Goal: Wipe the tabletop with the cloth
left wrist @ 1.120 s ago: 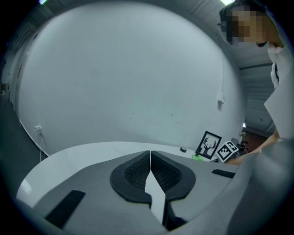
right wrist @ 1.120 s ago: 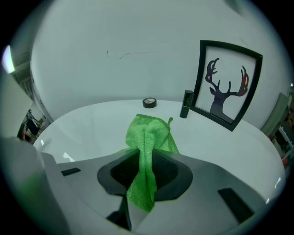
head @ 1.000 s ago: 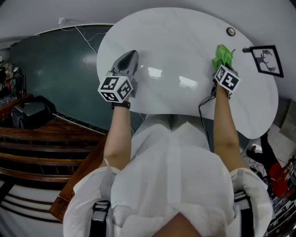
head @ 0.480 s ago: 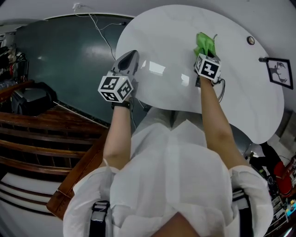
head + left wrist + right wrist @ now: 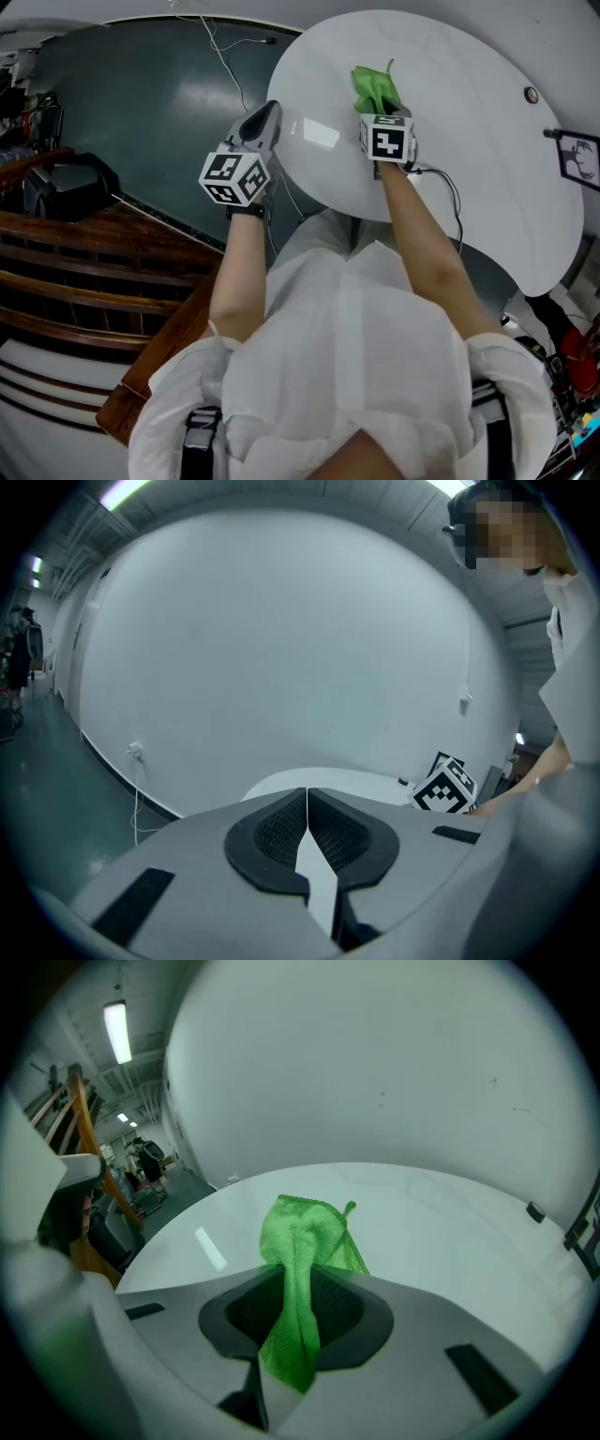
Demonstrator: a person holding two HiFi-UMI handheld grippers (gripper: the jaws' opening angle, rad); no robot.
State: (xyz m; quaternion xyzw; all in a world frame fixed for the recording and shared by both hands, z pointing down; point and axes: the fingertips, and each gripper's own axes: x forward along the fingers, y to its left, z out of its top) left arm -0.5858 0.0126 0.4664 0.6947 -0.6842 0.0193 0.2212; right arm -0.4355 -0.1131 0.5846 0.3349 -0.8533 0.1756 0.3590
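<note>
Partly, the cloth (image 5: 305, 1241) is hidden — pinched inside the right tool (image 5: 298, 1309).

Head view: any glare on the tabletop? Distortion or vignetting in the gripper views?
Head view: one bright glare patch on the tabletop, near the green cloth; strong barrel distortion. Right gripper view: small light streak on the tabletop, dark vignetted corners. Left gripper view: same vignetting.
</note>
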